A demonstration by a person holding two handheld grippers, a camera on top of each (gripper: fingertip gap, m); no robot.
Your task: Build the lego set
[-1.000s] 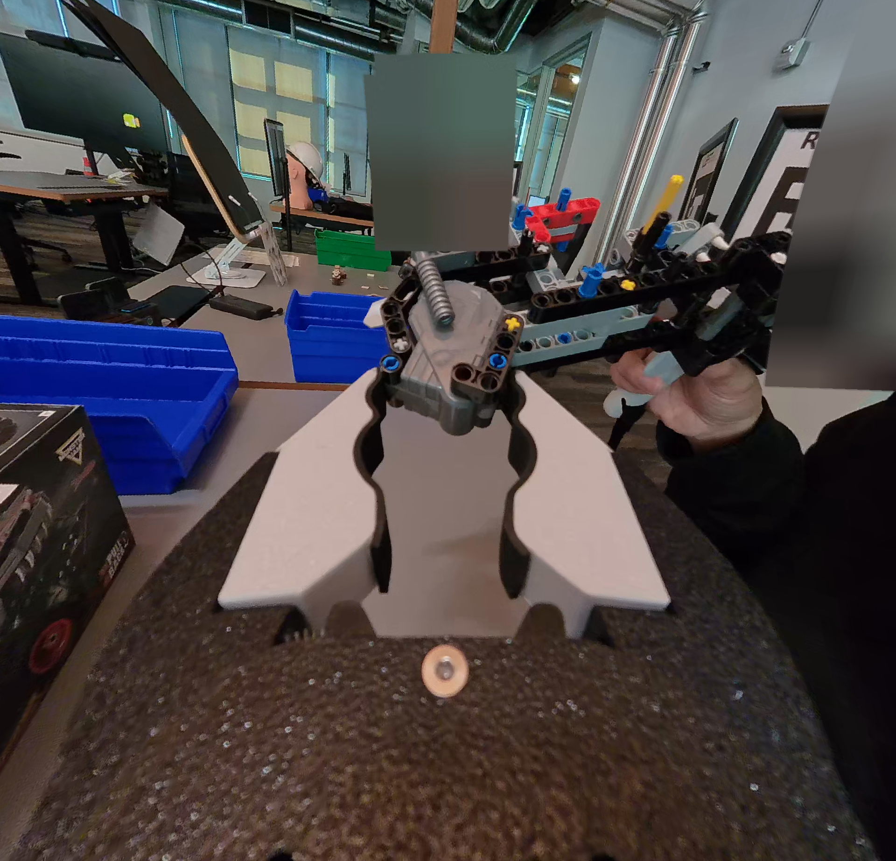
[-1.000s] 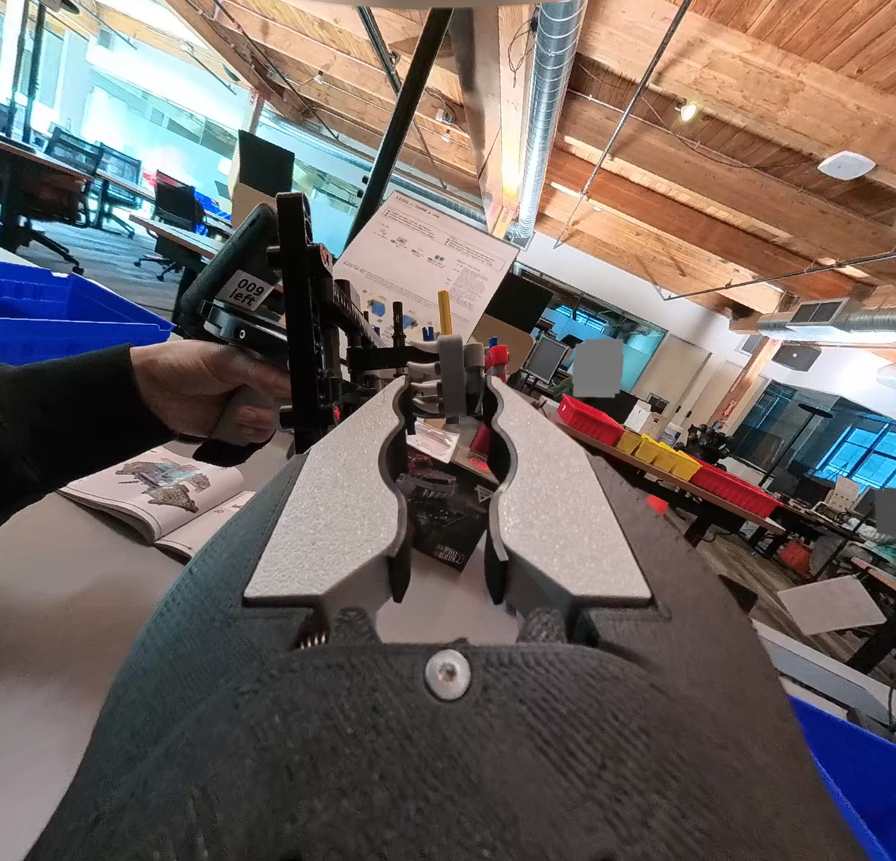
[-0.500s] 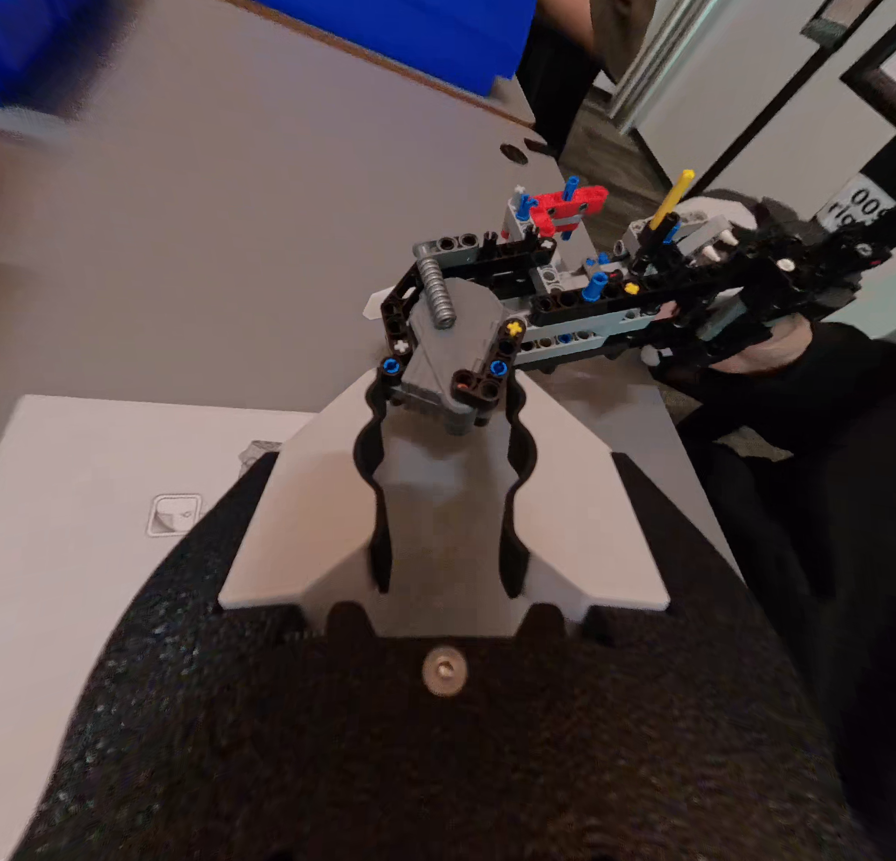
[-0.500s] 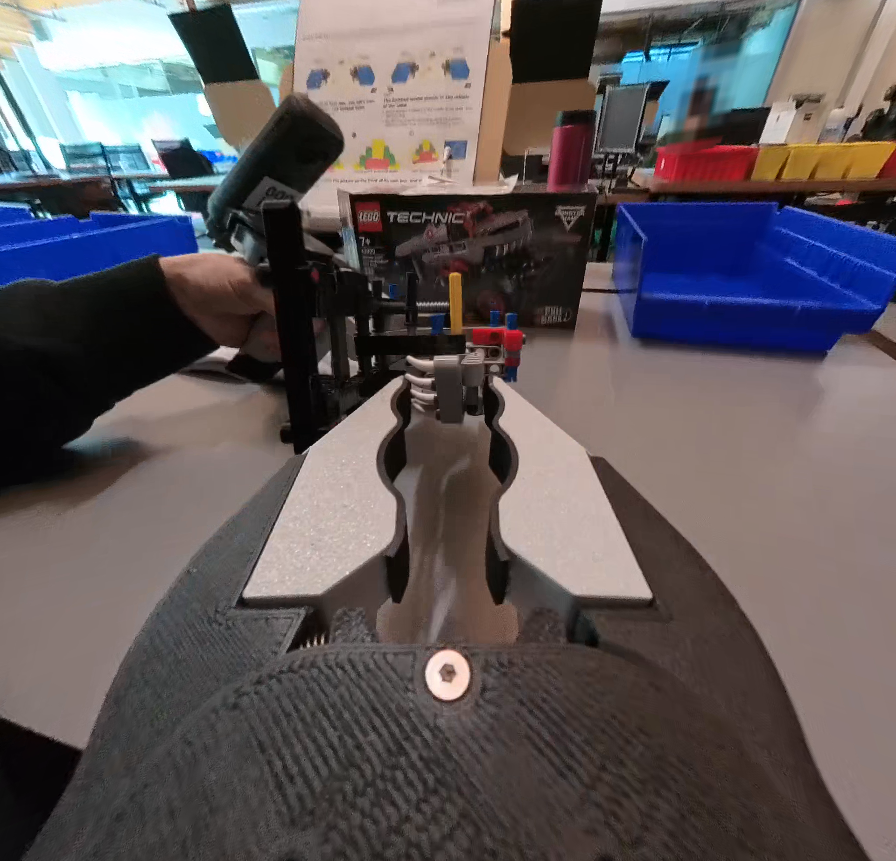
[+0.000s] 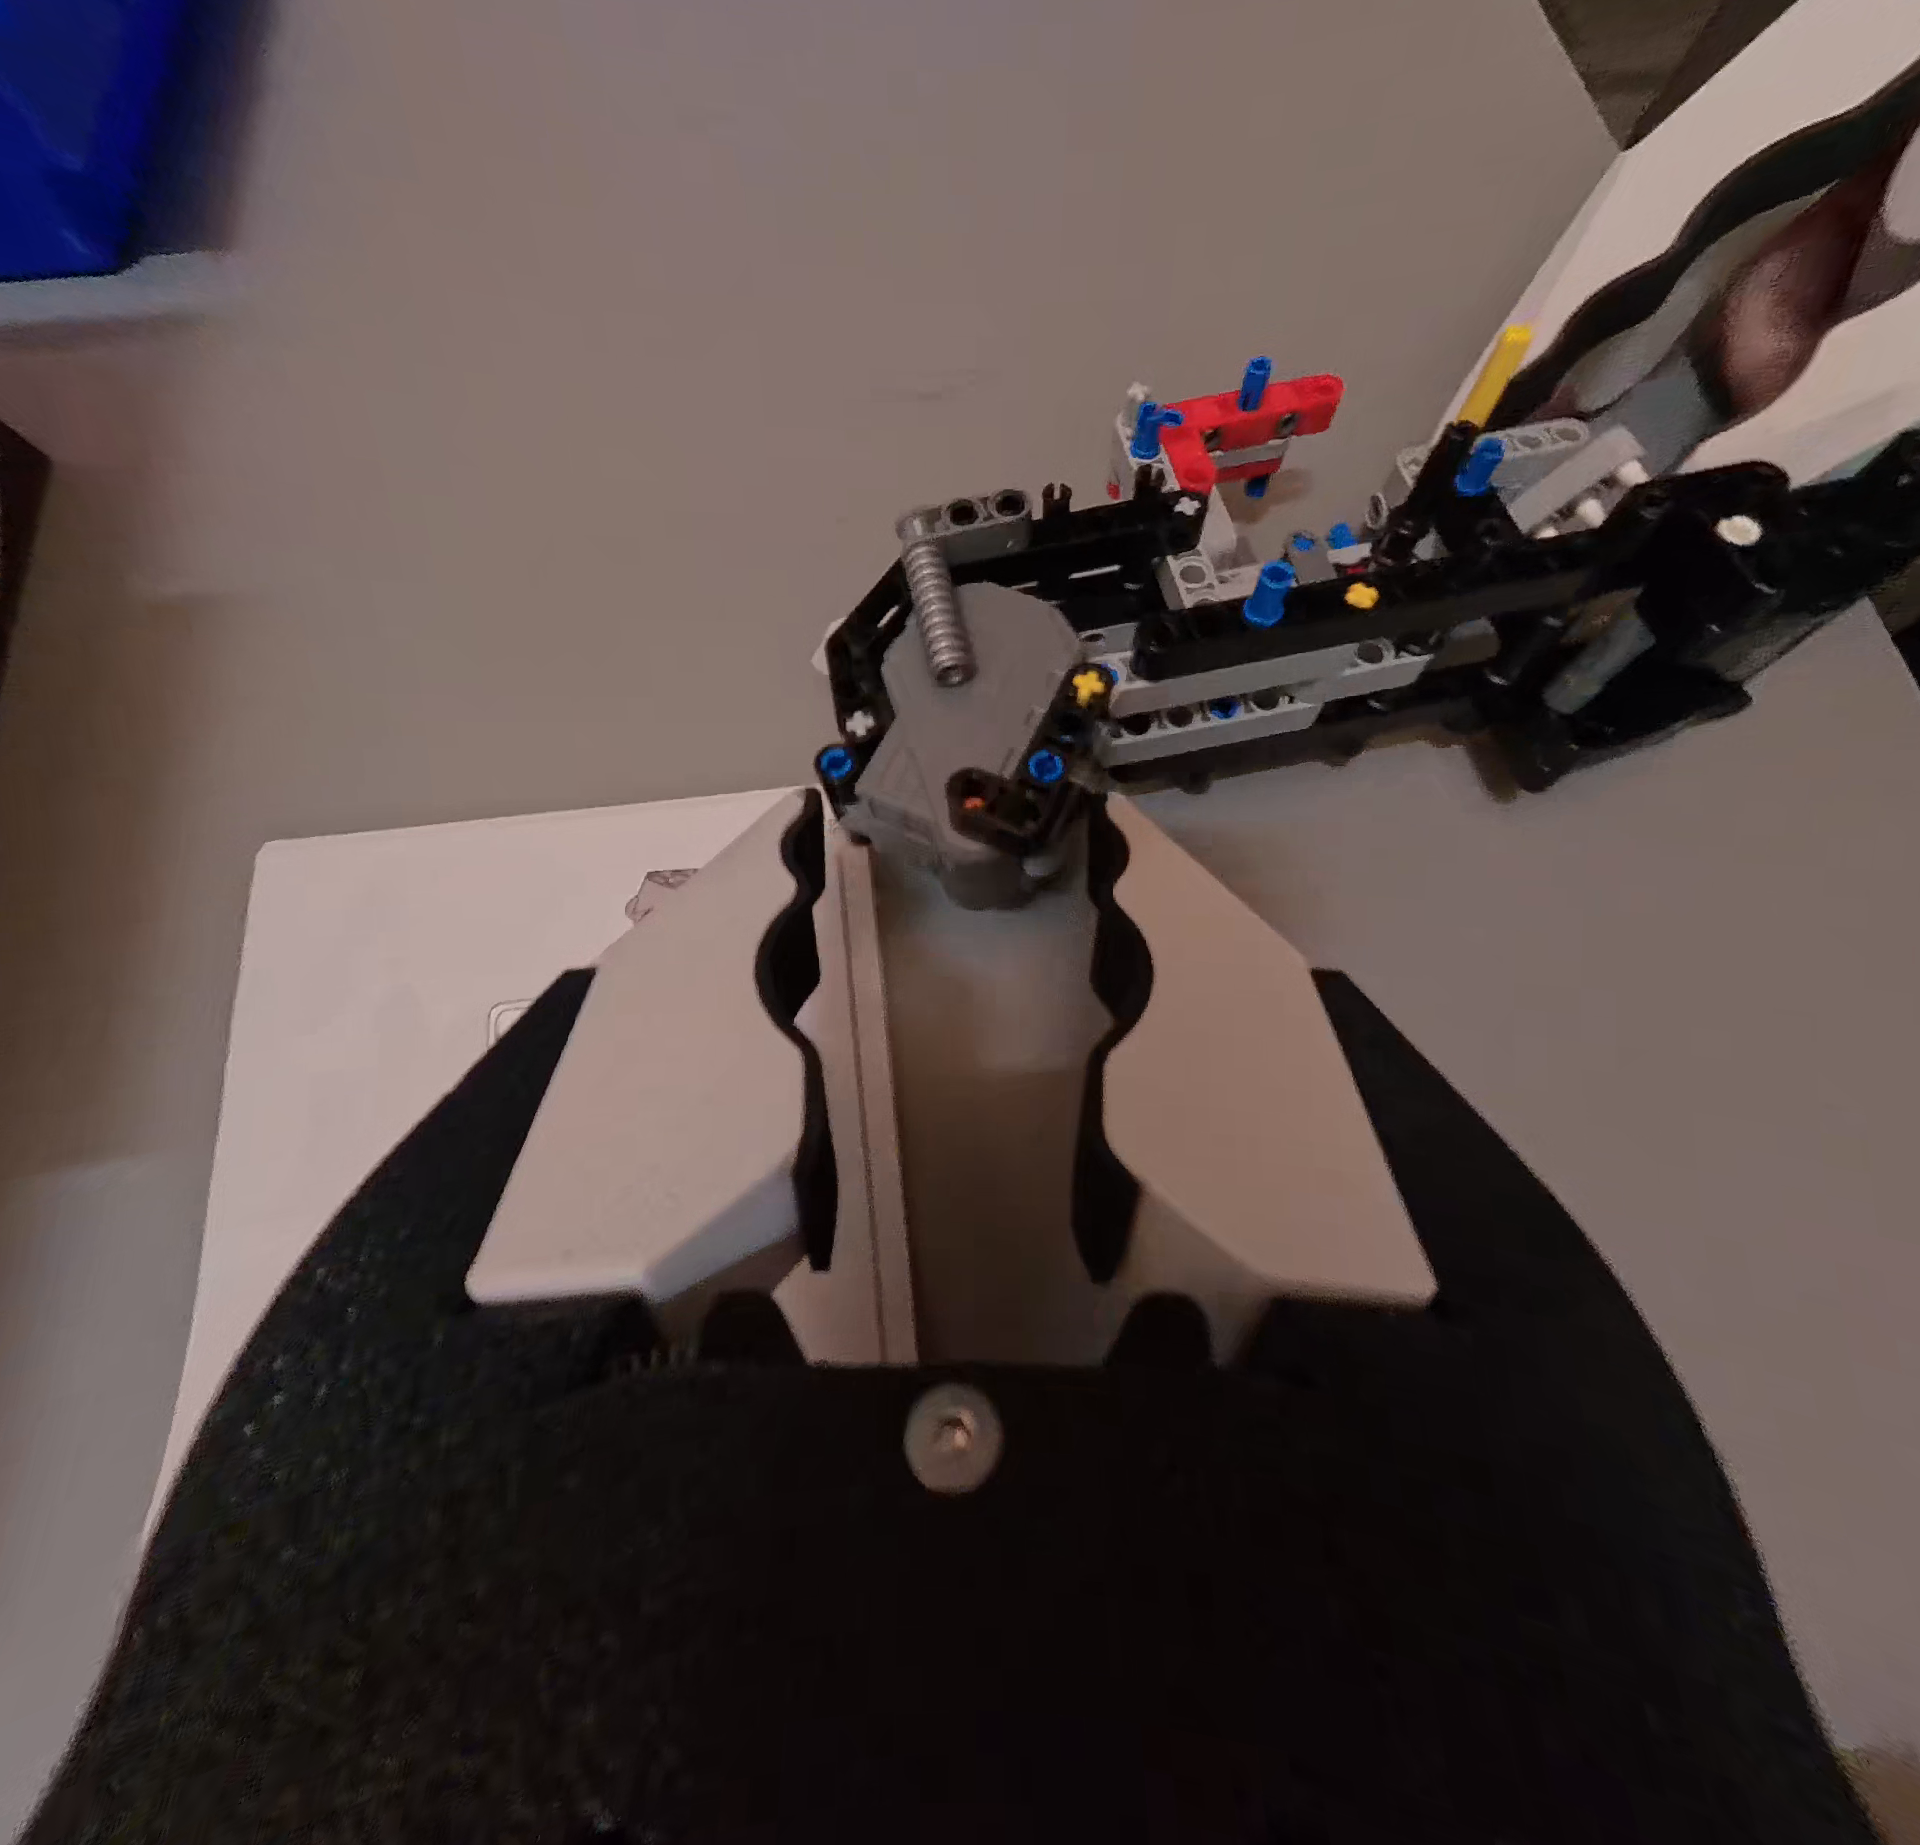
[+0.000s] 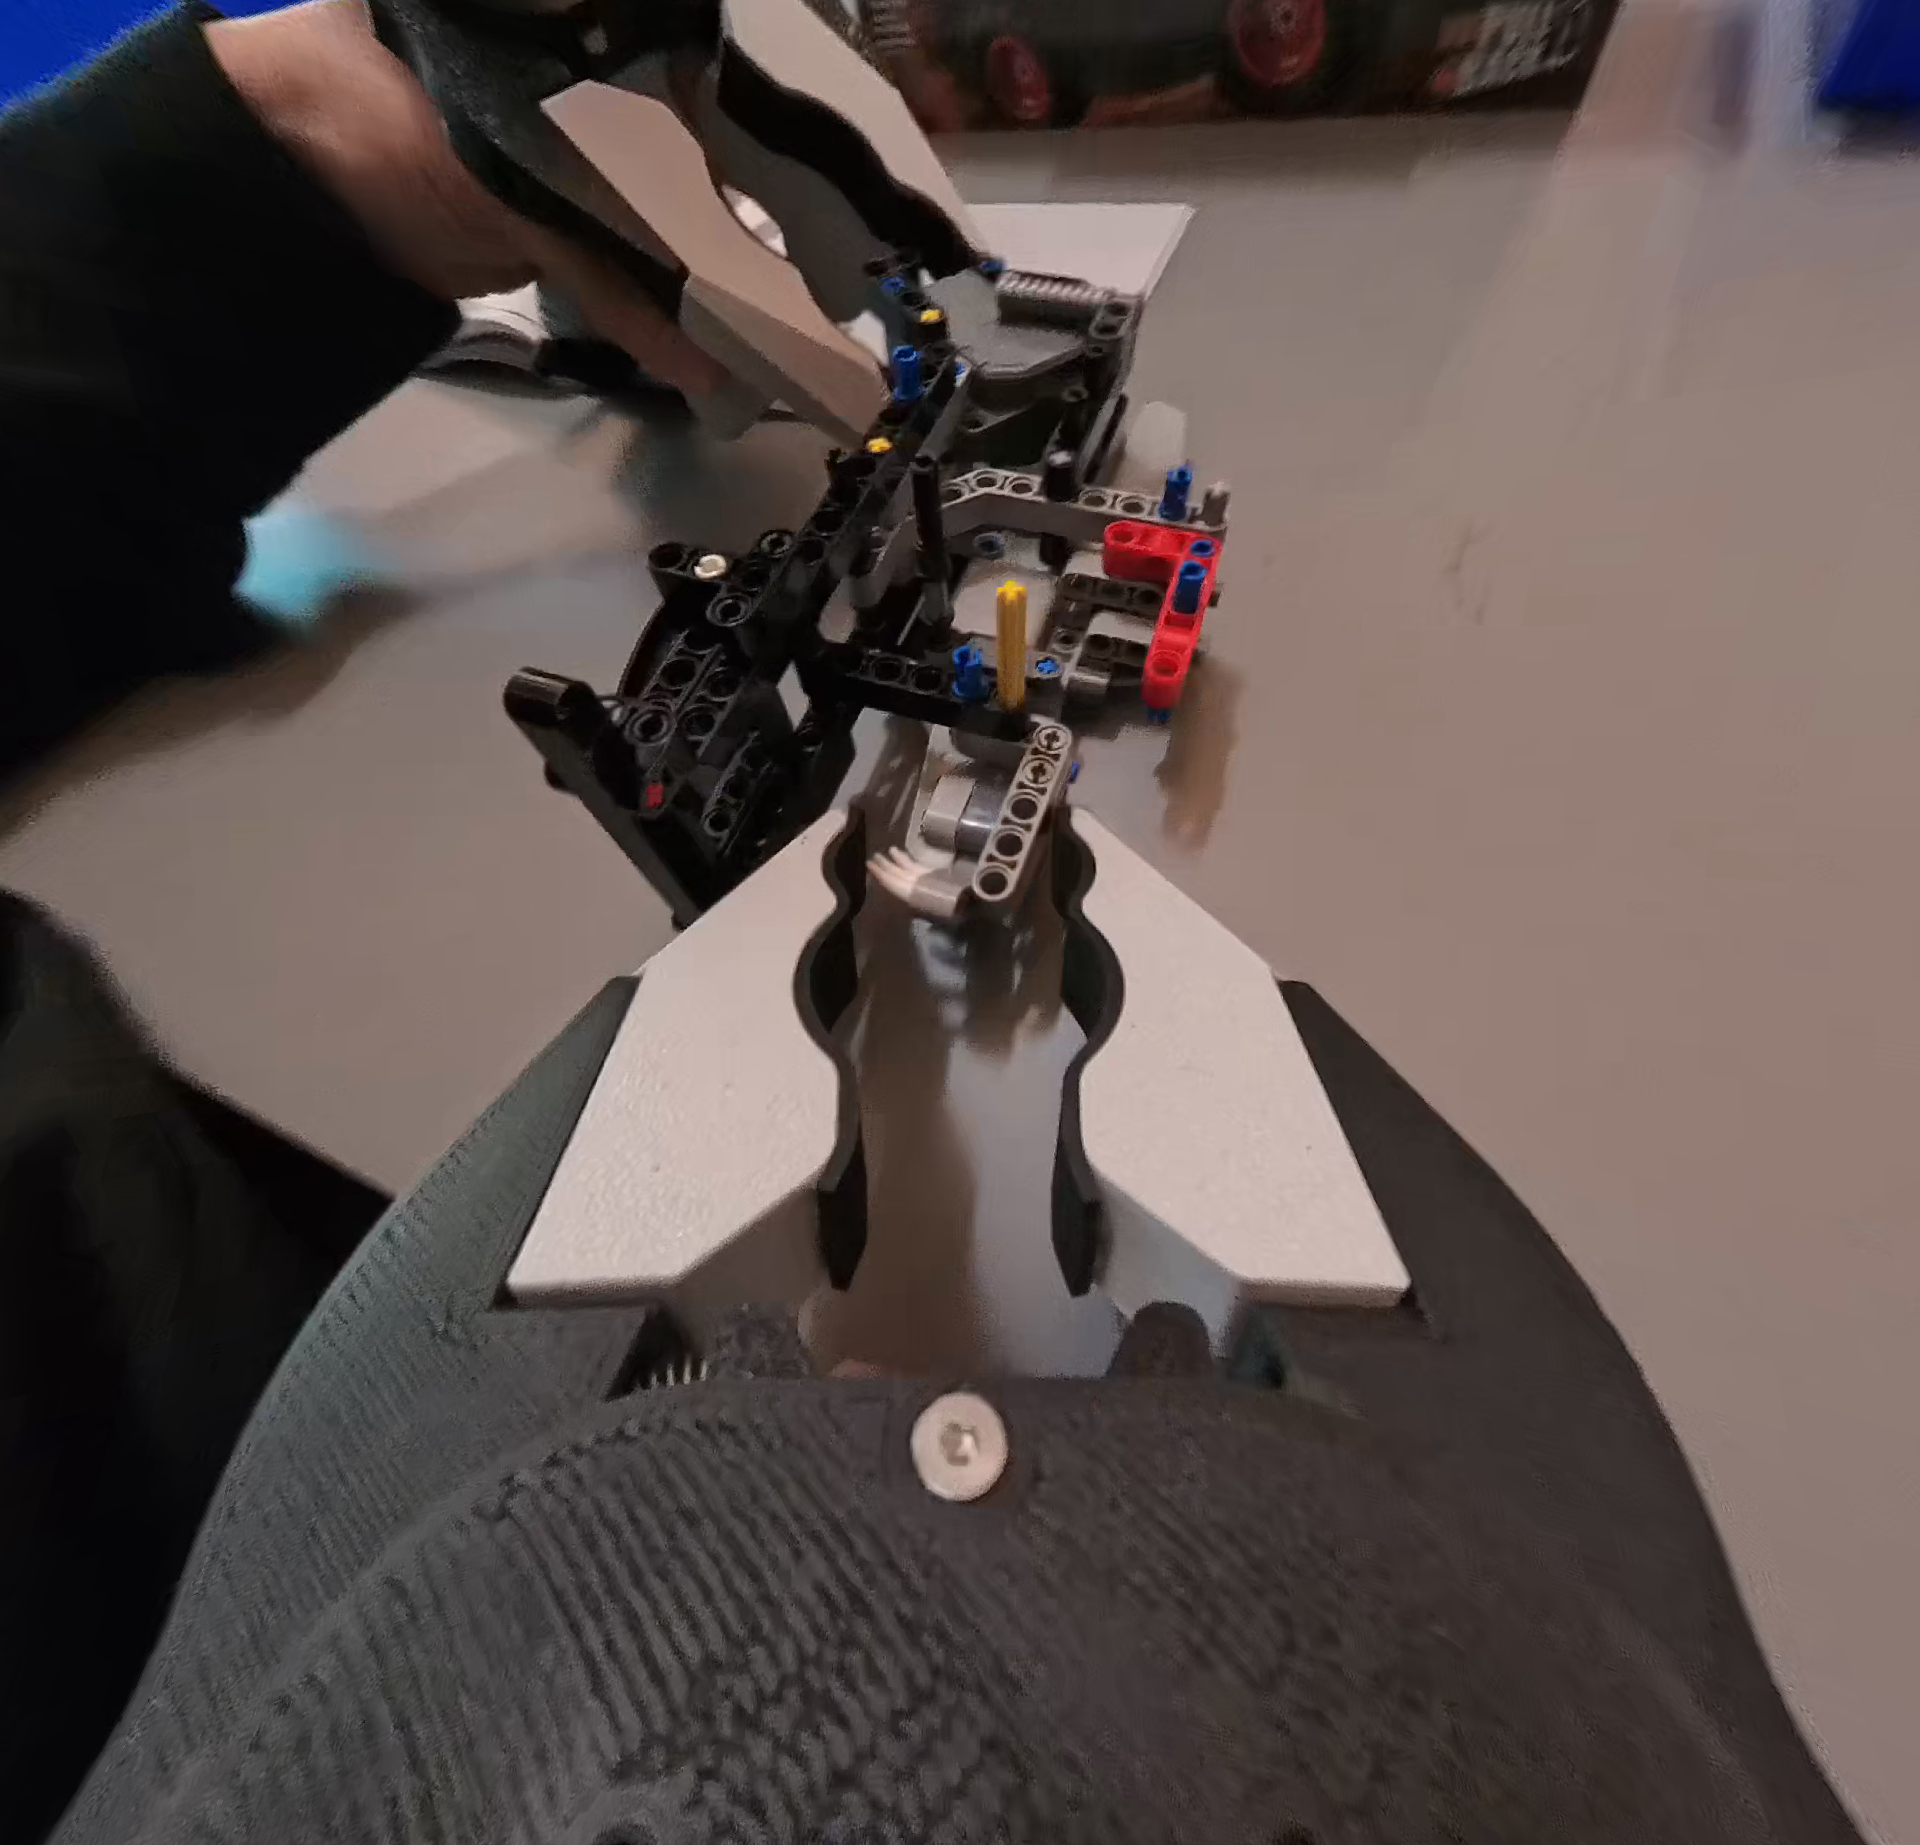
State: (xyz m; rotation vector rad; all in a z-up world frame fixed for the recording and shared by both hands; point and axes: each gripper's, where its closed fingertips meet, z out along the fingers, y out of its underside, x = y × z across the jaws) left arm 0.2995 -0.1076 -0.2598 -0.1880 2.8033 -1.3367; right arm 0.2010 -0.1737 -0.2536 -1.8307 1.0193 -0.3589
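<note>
Grey worktop (image 5: 1039, 237): blurred blue bin (image 5: 94, 91) at far left, white sheet (image 5: 416, 964) under the left claw (image 5: 961, 808), dark product box (image 6: 1247, 19) along the far edge in the right wrist view. Lego assembly (image 5: 1299, 611) lies on the worktop between the claws; black beams, grey block with a ribbed grey spring, blue pins, red angle piece, upright yellow axle (image 6: 1010, 652). Left claw nearly closed, clamped on the grey-block end; right claw (image 6: 961, 845) nearly closed on the light-grey beam end.

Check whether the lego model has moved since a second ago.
Yes. The lego model, then held in the air, now sits low against the grey table, gripped at both ends.
</note>
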